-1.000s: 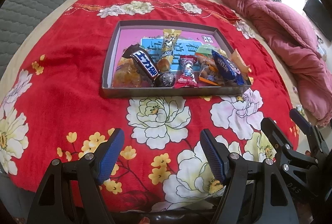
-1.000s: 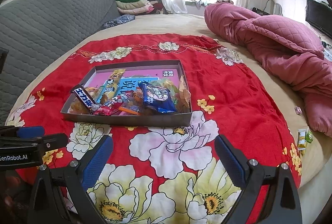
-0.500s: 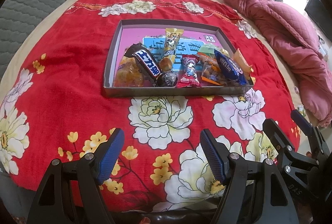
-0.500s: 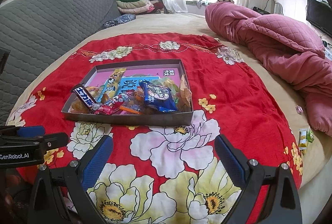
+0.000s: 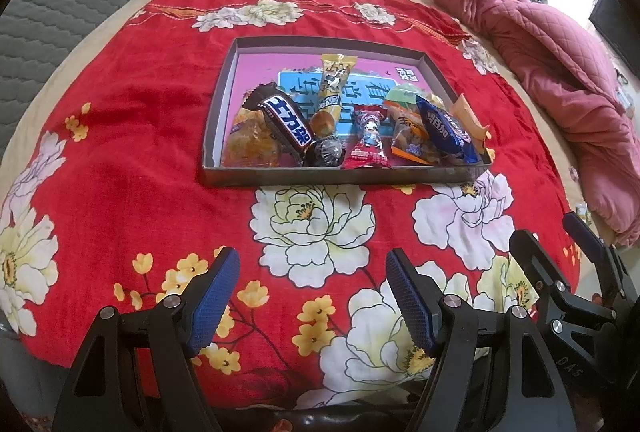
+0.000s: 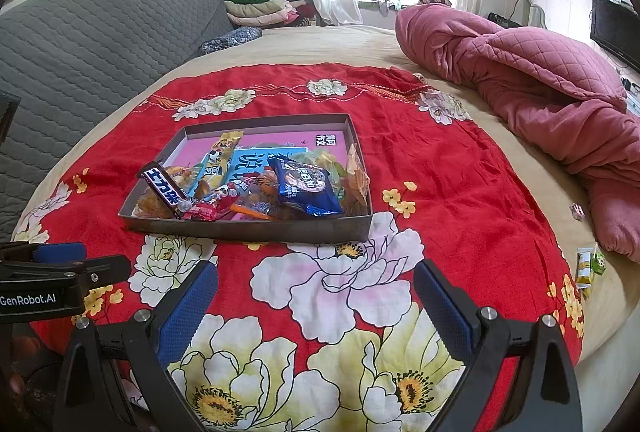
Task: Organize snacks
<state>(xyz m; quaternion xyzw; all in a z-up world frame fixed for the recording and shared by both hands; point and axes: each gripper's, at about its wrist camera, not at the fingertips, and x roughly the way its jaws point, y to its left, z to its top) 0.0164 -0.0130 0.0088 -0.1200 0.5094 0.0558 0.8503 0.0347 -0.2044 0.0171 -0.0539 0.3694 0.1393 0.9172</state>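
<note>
The shallow tray [image 5: 336, 176] of snacks [image 5: 352, 130] sits mid-blanket at 12 o'clock, its near wall facing both grippers across open red blanket [image 5: 132, 172]. The left gripper [image 5: 312, 298] and right gripper [image 6: 316, 306] hover spread and empty. A pink quilt [image 6: 540, 80] lies at 2 o'clock, and stray packets [image 6: 588, 266] at 3 o'clock. The left view has edged slightly nearer the tray.

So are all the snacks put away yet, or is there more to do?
Nearly all. The tray on the red cloth already holds a pile of snacks, such as the blue packet. Both the left gripper and the right gripper are open and hold nothing. Two small packets lie at the bed's edge, outside the tray.
</note>
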